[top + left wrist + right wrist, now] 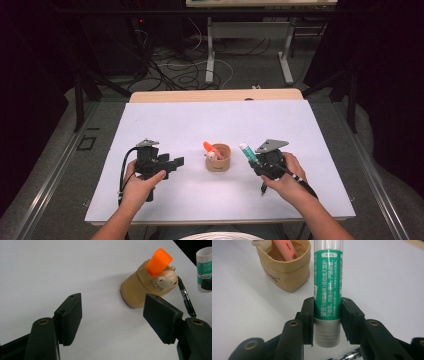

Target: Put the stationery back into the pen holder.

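A tan holder cup [218, 161] stands mid-table with an orange marker [208, 147] and a small cream figure [212, 155] in it. My right gripper [256, 162] is just right of the cup, shut on a green-and-white tube [248, 152]; in the right gripper view both pads press the green-and-white tube [327, 297], which stands upright with its grey cap downward, beside the cup [287, 270]. My left gripper [172, 166] rests left of the cup, open and empty. Between its spread jaws the left gripper view frames the cup [140, 287], the marker [159, 262] and the figure [166, 280].
A black pen [186, 298] lies on the white sheet [165, 125] right of the cup, under my right hand [287, 182]. The table's wooden far edge [215, 95] borders a floor with cables and table legs.
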A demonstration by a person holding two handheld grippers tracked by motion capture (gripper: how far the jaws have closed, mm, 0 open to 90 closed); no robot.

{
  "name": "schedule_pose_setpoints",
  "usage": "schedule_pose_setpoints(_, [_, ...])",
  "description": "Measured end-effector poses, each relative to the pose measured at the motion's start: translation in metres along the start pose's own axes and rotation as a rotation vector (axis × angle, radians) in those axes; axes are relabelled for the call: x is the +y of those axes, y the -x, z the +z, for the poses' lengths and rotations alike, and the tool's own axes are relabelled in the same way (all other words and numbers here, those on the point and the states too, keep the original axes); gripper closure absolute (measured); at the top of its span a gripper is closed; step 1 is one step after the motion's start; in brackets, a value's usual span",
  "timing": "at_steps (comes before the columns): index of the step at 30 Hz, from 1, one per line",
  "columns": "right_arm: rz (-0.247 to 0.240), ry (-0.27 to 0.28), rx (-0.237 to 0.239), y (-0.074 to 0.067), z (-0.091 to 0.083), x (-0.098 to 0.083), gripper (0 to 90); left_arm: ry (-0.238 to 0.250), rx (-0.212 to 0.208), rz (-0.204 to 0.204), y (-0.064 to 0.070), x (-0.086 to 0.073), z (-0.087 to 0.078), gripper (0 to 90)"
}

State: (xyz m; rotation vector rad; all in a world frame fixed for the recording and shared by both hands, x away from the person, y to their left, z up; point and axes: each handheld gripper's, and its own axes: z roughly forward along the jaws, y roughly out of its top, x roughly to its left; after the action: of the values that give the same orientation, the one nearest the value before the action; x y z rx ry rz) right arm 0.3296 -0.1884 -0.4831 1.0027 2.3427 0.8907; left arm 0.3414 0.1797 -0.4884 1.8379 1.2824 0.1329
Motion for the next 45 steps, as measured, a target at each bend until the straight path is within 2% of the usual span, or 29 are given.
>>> schedule_pose_setpoints(2, [-0.081,0.004,-0.014,0.0,-0.002,0.001,65.7,0.006,0.004,0.011,0.0,0.001,-0.001,31.9])
schedule_pose_setpoints(9, [-0.388,0.077,-0.11,-0.009,-0.009,0.0,65.7,0.021,-0.009,0.047,0.002,0.003,-0.001,31.1])
schedule_pose_setpoints(13, [-0.535,0.112,-0.164,-0.014,-0.01,-0.002,65.7,0.03,-0.019,0.079,0.004,0.004,-0.001,29.2])
schedule_pose_setpoints(18, [-0.688,0.125,-0.196,-0.021,-0.009,-0.005,65.7,0.039,-0.016,0.088,0.004,0.005,-0.001,28.3])
schedule_pose_setpoints(20, [-0.734,0.16,-0.208,-0.023,-0.006,-0.007,65.6,0.035,-0.012,0.08,0.003,0.005,-0.001,28.2])
schedule_pose_setpoints(22, [-0.76,0.154,-0.216,-0.026,-0.006,-0.009,65.6,0.033,-0.013,0.07,0.002,0.004,0.0,28.2])
schedule_pose_setpoints(23, [-0.805,0.178,-0.216,-0.026,-0.005,-0.009,65.6,0.032,-0.011,0.061,0.001,0.004,0.0,28.2])
schedule_pose_setpoints(24, [-0.809,0.173,-0.228,-0.028,-0.005,-0.01,65.6,0.032,-0.011,0.059,0.0,0.003,0.0,28.2])
schedule_pose_setpoints(25, [-0.845,0.187,-0.227,-0.028,-0.004,-0.01,65.7,0.035,-0.014,0.059,0.0,0.003,0.0,28.2])
schedule_pose_setpoints(26, [-0.857,0.179,-0.236,-0.03,-0.004,-0.01,65.6,0.039,-0.014,0.062,0.0,0.003,0.0,28.3])
schedule_pose_setpoints(27, [-0.871,0.197,-0.256,-0.032,-0.003,-0.012,65.6,0.038,-0.011,0.067,-0.001,0.003,0.0,28.2])
schedule_pose_setpoints(28, [-0.925,0.186,-0.253,-0.032,-0.004,-0.011,65.6,0.036,-0.011,0.072,0.0,0.004,-0.001,28.3])
schedule_pose_setpoints(29, [-0.926,0.22,-0.269,-0.033,-0.002,-0.013,65.7,0.046,-0.014,0.076,0.0,0.003,-0.001,28.2])
schedule_pose_setpoints(30, [-0.959,0.207,-0.285,-0.035,-0.002,-0.013,65.6,0.046,-0.015,0.08,0.0,0.004,-0.001,28.3])
schedule_pose_setpoints(31, [-0.998,0.236,-0.297,-0.035,-0.001,-0.013,65.7,0.044,-0.017,0.088,0.001,0.004,-0.001,28.2])
schedule_pose_setpoints(32, [-1.01,0.218,-0.307,-0.036,-0.002,-0.014,65.6,0.041,-0.023,0.091,0.001,0.004,-0.001,28.2])
schedule_pose_setpoints(33, [-1.044,0.239,-0.305,-0.036,0.0,-0.014,65.6,0.037,-0.027,0.09,0.001,0.005,-0.002,28.2])
schedule_pose_setpoints(34, [-1.091,0.228,-0.314,-0.037,-0.001,-0.013,65.6,0.033,-0.027,0.097,0.002,0.005,-0.002,28.2])
schedule_pose_setpoints(38, [-1.259,0.258,-0.36,-0.041,-0.001,-0.013,65.6,0.032,-0.05,0.108,0.003,0.006,-0.002,28.2])
schedule_pose_setpoints(39, [-1.305,0.236,-0.359,-0.042,-0.002,-0.013,65.6,0.023,-0.067,0.108,0.004,0.007,-0.002,28.0])
schedule_pose_setpoints(42, [-1.412,0.25,-0.372,-0.047,-0.003,-0.013,65.6,0.01,-0.095,0.11,0.007,0.007,0.0,27.0])
schedule_pose_setpoints(45, [-1.477,0.253,-0.374,-0.05,-0.002,-0.015,65.6,0.003,-0.102,0.122,0.01,0.008,-0.001,26.2])
